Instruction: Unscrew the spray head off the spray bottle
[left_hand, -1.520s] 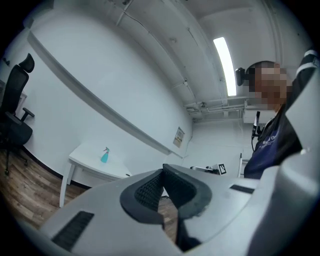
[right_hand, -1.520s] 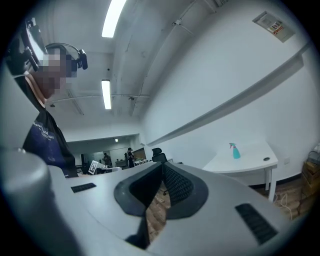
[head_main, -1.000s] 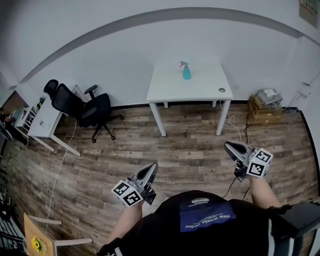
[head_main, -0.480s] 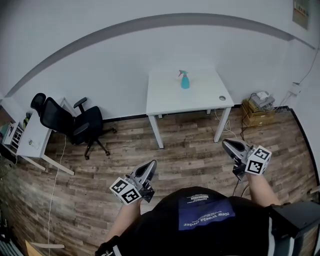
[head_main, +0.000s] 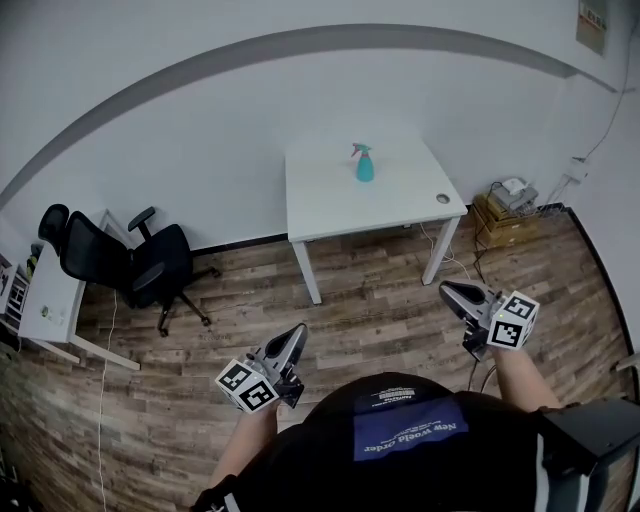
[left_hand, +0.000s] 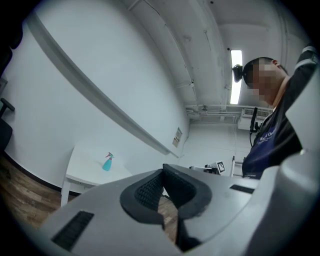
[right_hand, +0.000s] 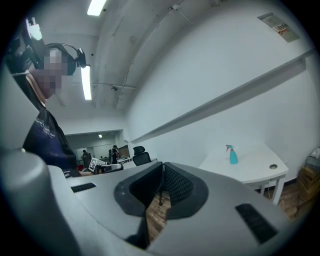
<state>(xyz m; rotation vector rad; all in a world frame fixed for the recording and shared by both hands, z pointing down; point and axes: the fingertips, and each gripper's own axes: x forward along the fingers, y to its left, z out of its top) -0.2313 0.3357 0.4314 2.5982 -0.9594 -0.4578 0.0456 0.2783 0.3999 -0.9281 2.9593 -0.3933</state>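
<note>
The person holds both grippers low in front of the torso, above the wood floor and well apart from the table. The left gripper points forward and slightly toward the right, with its marker cube nearest the body. The right gripper sits further out to the person's right and points forward and slightly toward the left. Both run roughly level. In each gripper view the jaws are closed pad to pad, with nothing between them. The spray bottle stands upright on the white table near the wall, toward the rear middle of the top. Its body is teal, and the spray head is seated on its neck.
</note>
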